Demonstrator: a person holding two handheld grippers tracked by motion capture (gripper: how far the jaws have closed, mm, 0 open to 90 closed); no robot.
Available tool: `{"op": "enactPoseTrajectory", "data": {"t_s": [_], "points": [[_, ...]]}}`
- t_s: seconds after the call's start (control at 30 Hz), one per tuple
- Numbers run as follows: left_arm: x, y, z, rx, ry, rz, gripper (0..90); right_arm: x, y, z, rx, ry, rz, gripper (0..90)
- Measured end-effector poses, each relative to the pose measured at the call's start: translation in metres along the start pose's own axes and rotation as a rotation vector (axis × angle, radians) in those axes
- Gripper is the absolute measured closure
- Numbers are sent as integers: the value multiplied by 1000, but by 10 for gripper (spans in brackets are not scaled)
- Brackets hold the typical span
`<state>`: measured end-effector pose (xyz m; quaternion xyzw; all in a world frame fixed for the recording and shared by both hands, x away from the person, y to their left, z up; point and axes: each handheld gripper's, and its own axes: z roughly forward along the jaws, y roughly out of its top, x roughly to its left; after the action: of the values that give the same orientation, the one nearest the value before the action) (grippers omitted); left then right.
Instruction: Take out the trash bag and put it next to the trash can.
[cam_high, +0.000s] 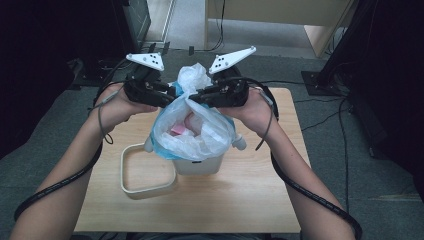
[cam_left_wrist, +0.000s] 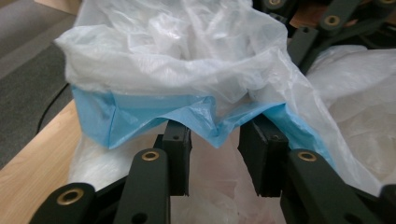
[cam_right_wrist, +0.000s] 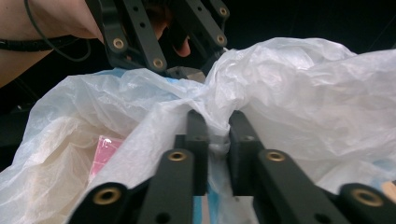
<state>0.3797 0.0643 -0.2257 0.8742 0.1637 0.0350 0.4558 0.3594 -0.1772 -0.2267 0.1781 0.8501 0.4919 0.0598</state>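
High view: a person's forearms come up from the bottom corners of the frame and meet near the upper middle, each hand gripping a black two-jaw tool over a small wooden table (cam_high: 250, 200). Between them sits a white bin (cam_high: 197, 164) at the centre of the frame, lined with a thin plastic bag (cam_high: 192, 135) that is translucent white with a blue band along its edge. The bag's gathered top rises in a crumpled peak between the two tools. Something pink (cam_high: 179, 129) lies inside the bag. A cream, rounded-square ring (cam_high: 146, 172) lies flat on the table just left of the bin, touching or nearly touching it.

The left gripper (cam_high: 167, 95) reaches the bag from the left of the frame. In the left gripper view its jaws stand apart, with the blue edge of the bag (cam_left_wrist: 187, 112) draped across their tips and sagging into the gap; it is released, not pinching the film.

The right gripper (cam_high: 195, 97) comes in from the right. In the right gripper view its jaws are closed on a twisted fold of the bag (cam_right_wrist: 280, 93), the film bunched tightly between them, so it is grasping the bag. The other tool shows at the top of that frame, beyond the plastic.
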Motion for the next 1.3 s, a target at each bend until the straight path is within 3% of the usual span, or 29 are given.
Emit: {"op": "enactPoseTrajectory", "data": {"t_s": [0.17, 0.37, 0.43, 0.57, 0.63, 0.73, 0.83, 0.9, 1.03, 1.13, 1.17, 1.2, 1.3], "points": [[3, -5, -15, -30, 32, -2, 558, -6, 5, -7, -14, -46, 14, 899], [4, -13, -21, -38, 40, 7, 535, -25, 7, -18, -73, -107, 92, 900], [3, -12, -21, -48, 31, 3, 561, -28, 5, -18, -82, -81, 98, 900], [2, -5, -17, -47, -5, -10, 718, -25, 3, -13, -85, -30, 72, 876], [1, 0, -12, -15, -18, -22, 802, -23, 3, -10, -84, 32, 81, 766], [0, 4, -6, 19, -31, -40, 843, -18, 4, -5, -86, 99, 62, 608], [-2, 8, -2, 20, -40, -46, 859, -12, 7, 0, -104, 128, 64, 481], [-3, 11, 1, 24, -41, -44, 863, -9, 7, 5, -96, 135, 65, 453], [-5, 15, 6, 40, -35, -22, 871, -6, 7, 9, -75, 82, 33, 581], [-5, 13, 6, 43, -36, -17, 884, -6, 6, 8, -77, 70, 46, 626], [-5, 12, 5, 53, -20, -14, 874, -5, 6, 7, -71, 57, 47, 672], [-4, 10, 4, 49, -12, -15, 804, -6, 5, 5, -59, 45, 44, 754], [-3, 7, 1, 30, -15, -13, 782, -7, 4, 1, -52, 58, 51, 862]]}}
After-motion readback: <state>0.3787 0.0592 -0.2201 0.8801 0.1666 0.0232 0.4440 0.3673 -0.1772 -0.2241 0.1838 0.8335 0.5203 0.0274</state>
